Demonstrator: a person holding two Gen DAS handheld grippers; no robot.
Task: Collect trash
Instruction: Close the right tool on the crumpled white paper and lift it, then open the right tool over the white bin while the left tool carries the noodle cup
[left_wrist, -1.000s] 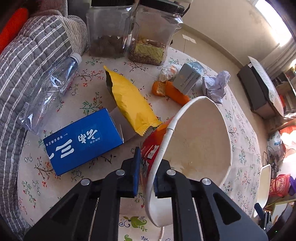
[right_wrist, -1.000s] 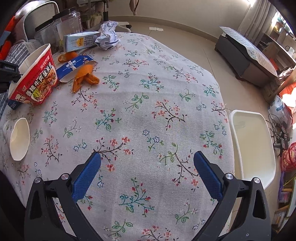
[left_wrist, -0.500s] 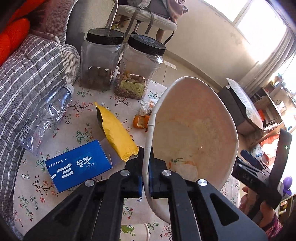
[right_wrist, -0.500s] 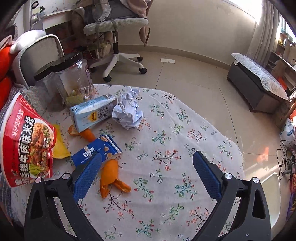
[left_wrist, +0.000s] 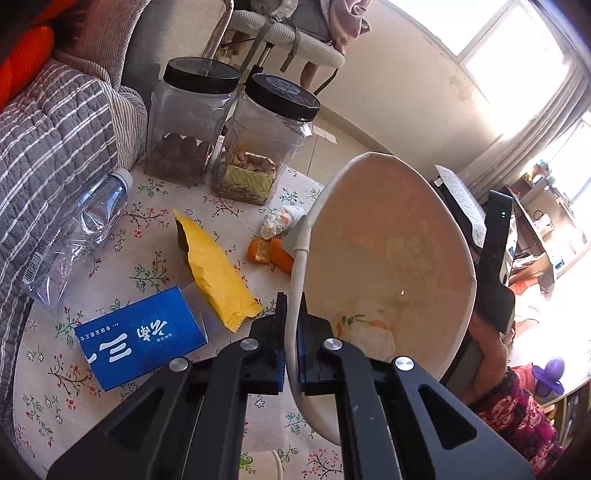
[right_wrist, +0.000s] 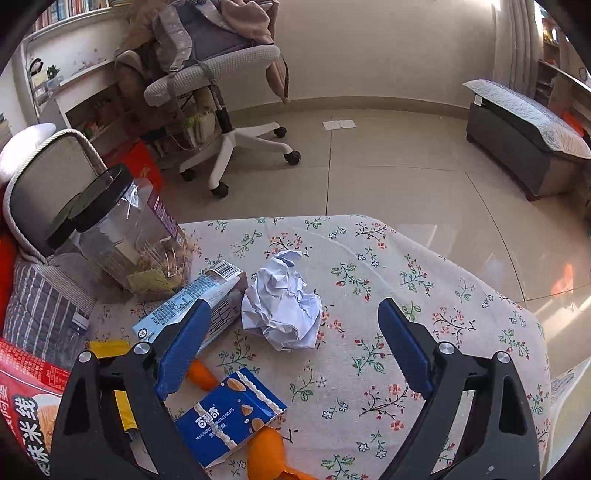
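My left gripper (left_wrist: 291, 332) is shut on the rim of a white paper noodle bowl (left_wrist: 388, 258), which hangs tilted above the table with a crumpled tissue (left_wrist: 365, 332) inside. The bowl's red printed outside (right_wrist: 26, 406) shows at the lower left of the right wrist view. My right gripper (right_wrist: 291, 314) hovers over a crumpled white paper ball (right_wrist: 282, 299). Its jaws are closing, and the ball lies between the blue pads (right_wrist: 184, 347) without touching them. A milk carton (right_wrist: 192, 302), a blue biscuit box (right_wrist: 229, 417) and orange peel (right_wrist: 266, 454) lie close by.
On the floral tablecloth (left_wrist: 48, 376) lie a yellow wrapper (left_wrist: 214, 269), a blue box (left_wrist: 140, 336) and a crushed plastic bottle (left_wrist: 77, 232). Two black-lidded jars (left_wrist: 192, 122) stand at the back. A striped cushion (left_wrist: 48, 140) borders the left; an office chair (right_wrist: 221, 74) stands beyond.
My right gripper swept across the table from its bare stretch to the paper ball, and its jaws narrowed slightly. My left gripper lifted and tilted the bowl off the table.
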